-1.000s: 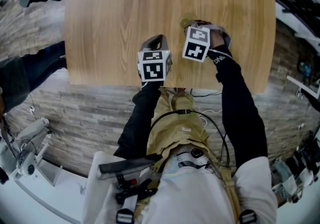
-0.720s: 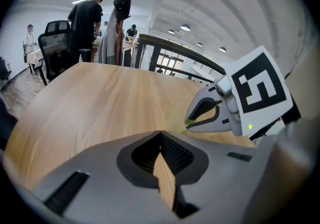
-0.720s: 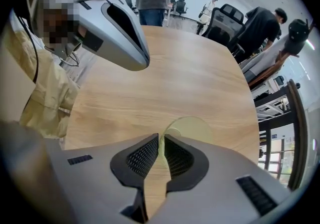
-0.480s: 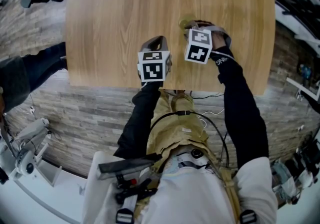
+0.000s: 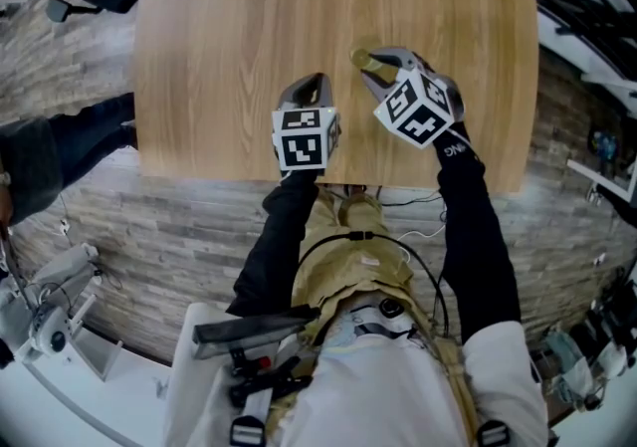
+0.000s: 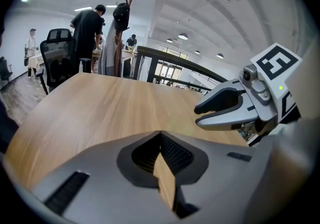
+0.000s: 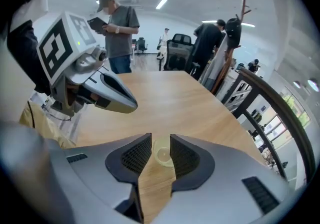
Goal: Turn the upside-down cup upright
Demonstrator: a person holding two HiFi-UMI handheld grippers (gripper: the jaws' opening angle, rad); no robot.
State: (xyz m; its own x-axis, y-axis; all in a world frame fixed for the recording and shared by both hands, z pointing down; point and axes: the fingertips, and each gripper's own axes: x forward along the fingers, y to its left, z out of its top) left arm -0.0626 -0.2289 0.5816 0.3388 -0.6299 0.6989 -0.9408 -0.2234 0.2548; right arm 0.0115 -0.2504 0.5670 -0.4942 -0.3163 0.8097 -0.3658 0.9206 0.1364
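A small, pale yellow, see-through cup [image 7: 162, 155] stands on the wooden table [image 5: 229, 27], mouth up, and I look down into it through the gap of my right gripper [image 7: 161, 140]. That gripper hangs above the cup with its jaws opening, and the pads do not touch it. In the head view the cup [image 5: 364, 59] peeks out just past the right gripper [image 5: 376, 70] tips. My left gripper [image 5: 309, 85] hovers near the table's front edge, to the left of the right one. Its jaws [image 6: 160, 135] are shut with nothing between them.
Each gripper shows in the other's view: the right gripper [image 6: 199, 116] and the left gripper [image 7: 131, 103]. Past the table's far end stand several people, an office chair [image 6: 57, 58] and a coat stand [image 6: 120, 33]. A dark railing [image 7: 270, 113] runs along the right.
My right gripper has lifted, rolled and spread its jaws, leaving the cup standing on the table. The left gripper has risen a little.
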